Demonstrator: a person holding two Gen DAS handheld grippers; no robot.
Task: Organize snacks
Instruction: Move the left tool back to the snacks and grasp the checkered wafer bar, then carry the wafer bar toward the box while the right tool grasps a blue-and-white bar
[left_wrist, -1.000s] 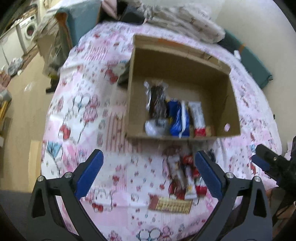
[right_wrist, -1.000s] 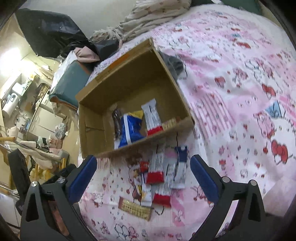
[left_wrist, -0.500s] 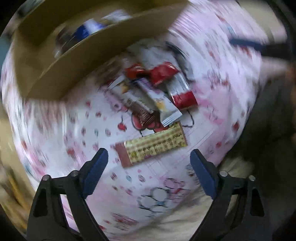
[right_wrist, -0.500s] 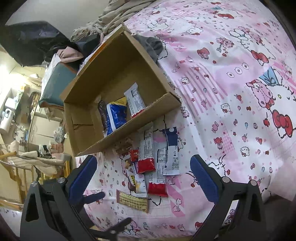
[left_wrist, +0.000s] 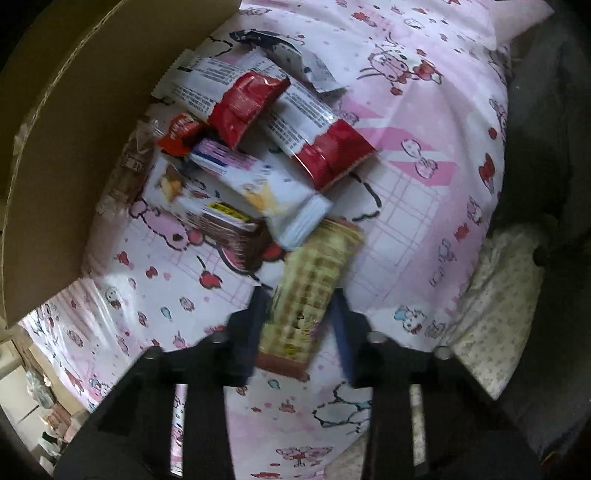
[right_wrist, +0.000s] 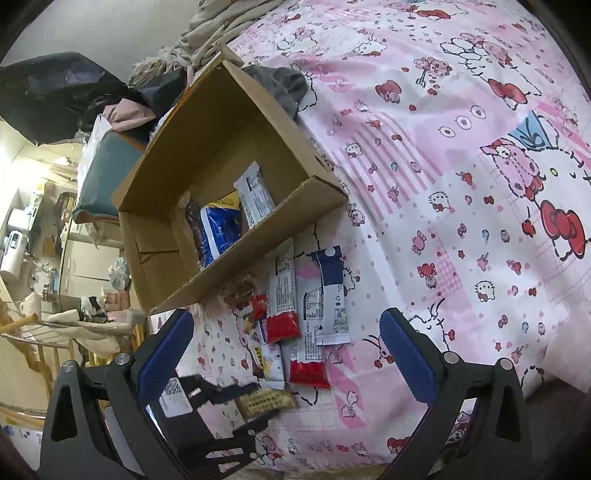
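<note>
My left wrist camera looks straight down, close over the snack pile (left_wrist: 255, 155) on the pink bedsheet (left_wrist: 424, 206), the cardboard box (left_wrist: 66, 122) wall at its left edge. My right wrist camera sits farther back and higher, angled down across the box (right_wrist: 221, 147) toward the bed's far end. Both views share the pile (right_wrist: 295, 317), the waffle-print bar (left_wrist: 310, 284) (right_wrist: 264, 402) and the box's near wall.

Matt brown corrugated cardboard for the box (right_wrist: 229, 155), soft printed cotton-like cloth for the bedsheet (right_wrist: 461, 184). Glossy crinkled plastic film on the snack wrappers (left_wrist: 255, 107), shiny on the gold checked wafer pack (left_wrist: 314, 280). Matt black plastic with smooth blue pads (right_wrist: 406, 358) on the right hand-held gripper (right_wrist: 284, 354).
</note>
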